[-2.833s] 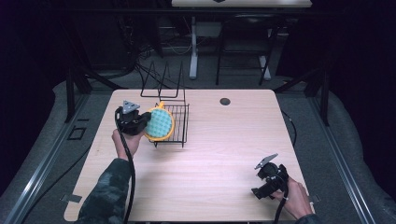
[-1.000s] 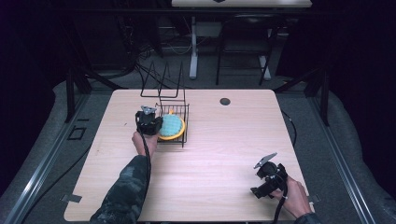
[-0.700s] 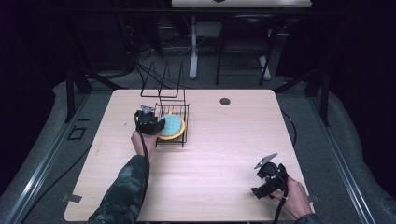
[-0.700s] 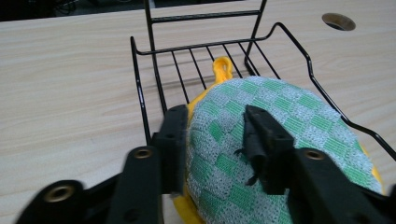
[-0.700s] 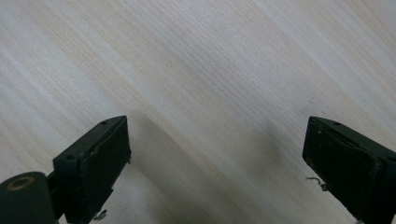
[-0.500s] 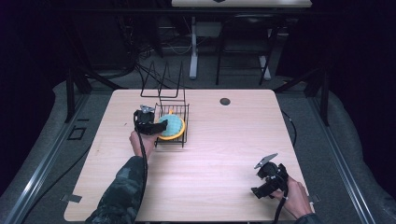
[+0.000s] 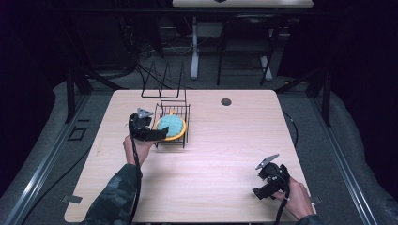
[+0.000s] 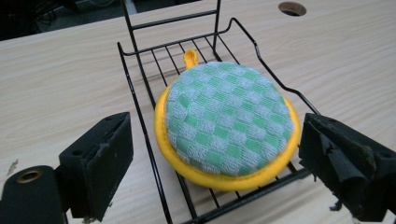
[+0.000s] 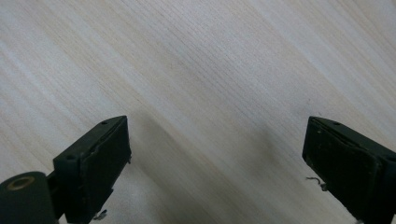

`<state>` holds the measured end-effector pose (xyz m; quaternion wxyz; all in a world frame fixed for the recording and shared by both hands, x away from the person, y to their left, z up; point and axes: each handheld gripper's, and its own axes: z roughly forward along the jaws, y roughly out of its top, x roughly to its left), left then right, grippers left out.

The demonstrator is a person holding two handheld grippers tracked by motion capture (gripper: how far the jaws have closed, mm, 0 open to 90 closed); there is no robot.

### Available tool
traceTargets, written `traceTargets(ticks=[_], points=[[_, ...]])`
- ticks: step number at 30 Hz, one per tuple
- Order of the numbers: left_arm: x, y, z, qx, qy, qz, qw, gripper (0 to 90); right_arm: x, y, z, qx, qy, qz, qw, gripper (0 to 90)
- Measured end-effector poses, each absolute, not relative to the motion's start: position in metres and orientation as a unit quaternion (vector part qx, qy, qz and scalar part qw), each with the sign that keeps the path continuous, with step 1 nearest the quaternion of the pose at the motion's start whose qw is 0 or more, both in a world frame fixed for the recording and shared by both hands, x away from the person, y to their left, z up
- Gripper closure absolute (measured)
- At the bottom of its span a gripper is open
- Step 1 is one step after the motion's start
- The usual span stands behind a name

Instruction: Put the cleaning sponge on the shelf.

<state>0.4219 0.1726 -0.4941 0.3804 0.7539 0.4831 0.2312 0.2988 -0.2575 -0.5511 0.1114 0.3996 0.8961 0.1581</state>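
One round green-checked pot holder [image 8: 229, 123] with a yellow rim lies flat in one black wire rack [image 8: 140, 93] on the bench [image 7: 225, 140]. The left gripper [image 8: 212, 168], jaws just opened wide and empty, faces it. The right gripper [image 9: 217, 172] stands wide open and empty, well apart.

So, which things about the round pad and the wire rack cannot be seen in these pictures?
- Pad underside: left gripper view, hidden by the pad's own body.
- Wire rack near corner: left gripper view, cut off by the bottom edge.
- Pad's weave: high view, too small.
- Pad's near rim: high view, covered by the left gripper.
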Motion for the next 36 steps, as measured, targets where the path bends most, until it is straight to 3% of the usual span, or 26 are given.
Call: traceTargets(ticks=[15, 36], points=[[0.382, 0.202, -0.474, 0.780, 0.480, 0.204, 0.345, 0.3, 0.299, -0.258, -0.551, 0.399, 0.897, 0.156, 0.110, 7.3], [0.329, 0.248, -0.485, 0.791, 0.504, 0.180, 0.297, 0.2, 0.299, -0.258, -0.553, 0.398, 0.898, 0.155, 0.108, 7.4]])
